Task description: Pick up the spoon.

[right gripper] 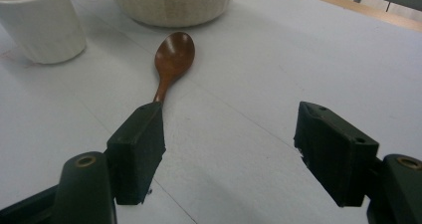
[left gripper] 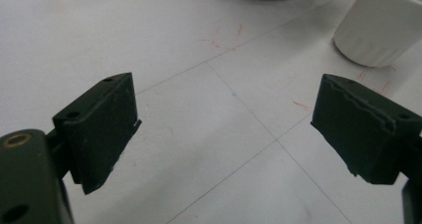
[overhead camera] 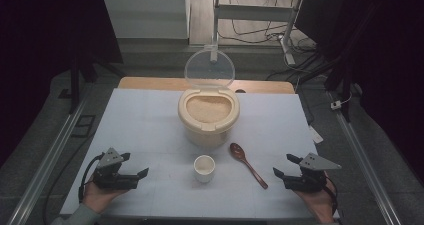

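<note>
Rice container (overhead camera: 208, 116) lid up, full, cup (overhead camera: 204, 168) near

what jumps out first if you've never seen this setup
The cream container at the table's middle, clear lid flipped up, filled with pale grain. Before it stand a small white cup and a wooden spoon to its right. The left gripper and right gripper flank them, jaws open.

Lab-like recording room: dark curtains (overhead camera: 45, 30), floor cables (overhead camera: 250, 32).

cup (overhead camera: 204, 168) before container (overhead camera: 208, 116), spoon (overhead camera: 248, 165) right
</note>
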Available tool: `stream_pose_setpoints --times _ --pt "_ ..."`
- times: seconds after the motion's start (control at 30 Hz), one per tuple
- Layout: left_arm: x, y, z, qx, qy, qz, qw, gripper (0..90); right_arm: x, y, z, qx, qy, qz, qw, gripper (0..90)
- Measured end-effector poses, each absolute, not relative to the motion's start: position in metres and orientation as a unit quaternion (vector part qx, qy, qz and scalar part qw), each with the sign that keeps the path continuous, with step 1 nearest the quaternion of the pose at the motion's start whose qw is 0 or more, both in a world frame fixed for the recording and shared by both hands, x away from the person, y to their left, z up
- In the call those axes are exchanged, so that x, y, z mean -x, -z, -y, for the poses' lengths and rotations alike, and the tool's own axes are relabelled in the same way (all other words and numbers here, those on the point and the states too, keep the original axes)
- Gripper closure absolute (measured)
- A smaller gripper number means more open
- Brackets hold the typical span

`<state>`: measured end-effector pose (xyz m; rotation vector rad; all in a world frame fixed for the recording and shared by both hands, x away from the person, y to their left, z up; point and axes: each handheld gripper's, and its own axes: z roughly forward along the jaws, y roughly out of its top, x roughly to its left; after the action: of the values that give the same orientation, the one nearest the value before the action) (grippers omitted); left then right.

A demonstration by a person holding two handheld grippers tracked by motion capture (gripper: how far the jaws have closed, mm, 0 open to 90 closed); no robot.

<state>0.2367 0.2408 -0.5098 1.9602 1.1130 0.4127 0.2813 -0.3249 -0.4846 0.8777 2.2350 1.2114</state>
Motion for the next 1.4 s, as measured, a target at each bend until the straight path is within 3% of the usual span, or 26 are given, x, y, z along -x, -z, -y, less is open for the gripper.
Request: stream_pose_setpoints --times 1.03,1.4 --pt "-0.242 0.513 -0.237 -0.789 -0.160 -0.435 0.402 10.9 -0.299 0.426 0.263 -0.322 -0.358 -0.862 0.157 31.7" --pt "-0.244 0.514 -0.235 -0.793 -0.158 -0.432 0.399 10.9 -0.314 0.433 0.232 -0.346 -0.281 -0.888 0.113 33.7"
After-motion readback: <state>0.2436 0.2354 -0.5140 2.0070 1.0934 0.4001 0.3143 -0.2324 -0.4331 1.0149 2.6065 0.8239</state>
